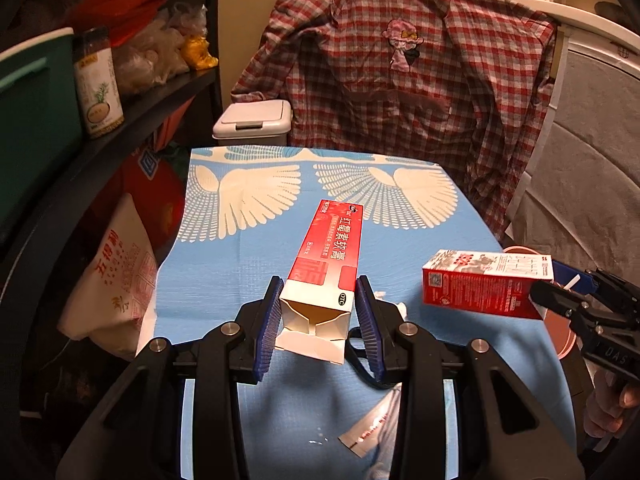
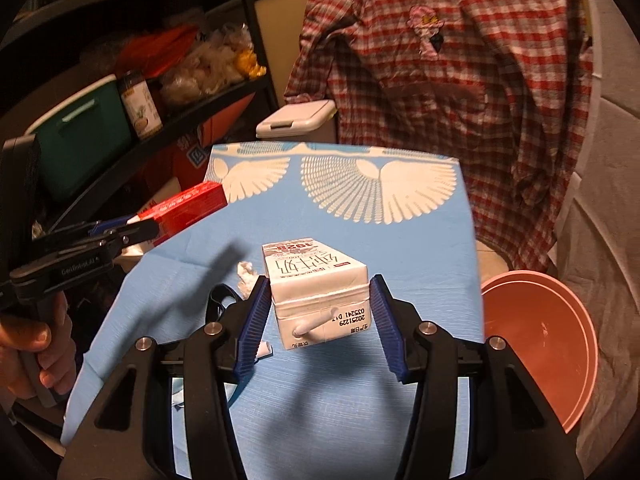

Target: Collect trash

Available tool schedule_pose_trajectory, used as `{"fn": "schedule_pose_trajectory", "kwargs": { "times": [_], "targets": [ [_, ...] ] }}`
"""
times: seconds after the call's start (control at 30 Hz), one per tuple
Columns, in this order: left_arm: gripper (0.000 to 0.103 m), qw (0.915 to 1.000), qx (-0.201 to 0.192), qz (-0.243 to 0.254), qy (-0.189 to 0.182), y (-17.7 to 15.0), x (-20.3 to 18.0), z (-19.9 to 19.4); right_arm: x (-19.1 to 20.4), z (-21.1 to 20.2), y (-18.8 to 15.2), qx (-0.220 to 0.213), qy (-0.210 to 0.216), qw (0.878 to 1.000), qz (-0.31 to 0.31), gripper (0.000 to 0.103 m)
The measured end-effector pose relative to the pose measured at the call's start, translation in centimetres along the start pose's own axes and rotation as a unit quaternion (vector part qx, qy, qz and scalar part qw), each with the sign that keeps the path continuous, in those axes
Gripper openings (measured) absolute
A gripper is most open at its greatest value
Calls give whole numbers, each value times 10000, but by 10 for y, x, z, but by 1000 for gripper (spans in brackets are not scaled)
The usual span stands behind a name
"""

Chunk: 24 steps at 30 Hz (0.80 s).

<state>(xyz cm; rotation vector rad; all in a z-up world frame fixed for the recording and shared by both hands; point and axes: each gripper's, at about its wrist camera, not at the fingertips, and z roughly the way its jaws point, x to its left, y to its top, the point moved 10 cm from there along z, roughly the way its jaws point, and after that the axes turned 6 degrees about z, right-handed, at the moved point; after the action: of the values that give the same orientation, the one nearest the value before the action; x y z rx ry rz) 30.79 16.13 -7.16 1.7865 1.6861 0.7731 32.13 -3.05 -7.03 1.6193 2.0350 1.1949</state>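
Observation:
My left gripper (image 1: pixel 319 285) is shut on a red and white ointment box (image 1: pixel 332 248), whose open flap end faces the camera. The box hangs above the blue cloth on the table (image 1: pixel 208 280). My right gripper (image 2: pixel 320 285) is shut on a white and red milk carton (image 2: pixel 316 276) with a straw stub sticking out, also held off the cloth. In the left wrist view the carton (image 1: pixel 484 284) floats at the right in the right gripper (image 1: pixel 568 296). In the right wrist view the red box (image 2: pixel 188 208) shows at the left in the left gripper (image 2: pixel 148 228).
On the cloth lie a crumpled white scrap (image 2: pixel 246 272), a black band (image 2: pixel 218 300) and a torn sachet (image 1: pixel 372 428). A pink basin (image 2: pixel 540 340) sits low at the right. A white lidded bin (image 1: pixel 252 122) stands behind the table. A plaid shirt (image 1: pixel 400 80) hangs at the back, with cluttered shelves (image 1: pixel 100 92) on the left.

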Motion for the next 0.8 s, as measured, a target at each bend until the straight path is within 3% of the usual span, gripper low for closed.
{"fn": "schedule_pose_trajectory", "kwargs": {
  "times": [0.33, 0.8],
  "targets": [
    [37, 9998, -168, 46, 34, 8, -21, -27, -16, -43, 15, -371, -49, 9991, 187, 51],
    [37, 9994, -281, 175, -94, 20, -65, -35, -64, -92, 29, -837, -471, 9948, 329, 51]
  ]
}}
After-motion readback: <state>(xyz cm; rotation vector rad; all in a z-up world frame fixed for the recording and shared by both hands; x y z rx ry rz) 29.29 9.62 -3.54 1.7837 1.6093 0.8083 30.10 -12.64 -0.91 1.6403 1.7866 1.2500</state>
